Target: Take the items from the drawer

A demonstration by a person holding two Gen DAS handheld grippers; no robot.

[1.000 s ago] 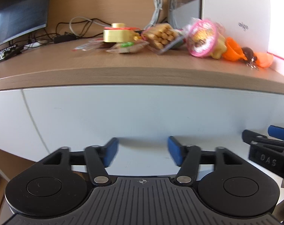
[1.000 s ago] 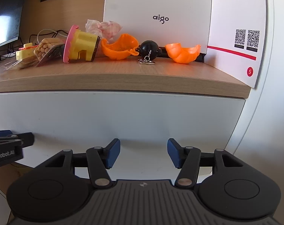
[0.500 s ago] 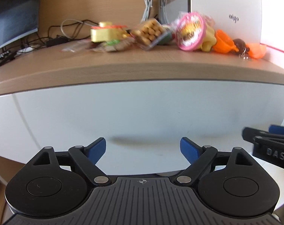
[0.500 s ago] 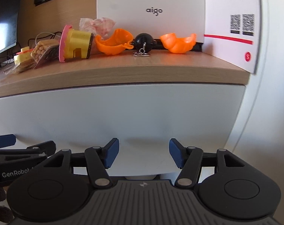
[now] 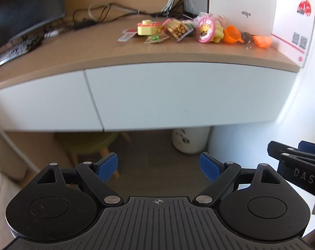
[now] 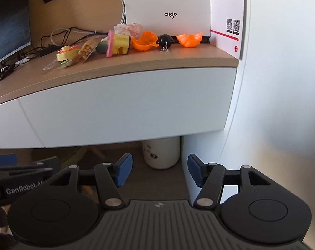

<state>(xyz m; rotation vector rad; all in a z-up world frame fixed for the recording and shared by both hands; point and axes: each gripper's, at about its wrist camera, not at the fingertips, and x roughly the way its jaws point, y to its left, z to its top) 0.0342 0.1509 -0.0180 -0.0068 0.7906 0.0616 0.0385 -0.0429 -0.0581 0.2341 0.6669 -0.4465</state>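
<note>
You've pulled both grippers, left and right, back from the shut white drawer front; both gape empty (snacks and toys sit on the desktop above it), so the task looks done.

Monitor cut off by left edge; keyboard blurred; drawer interior hidden behind its closed white front.

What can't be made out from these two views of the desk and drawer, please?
- Drawer contents: its closed white front hides them in both views.
- Green snack: right wrist view, mostly hidden behind the yellow toy.
- White container under the desk: label blurred in both views.
- Keyboard: left wrist view, blurred and cut by the frame edge.
</note>
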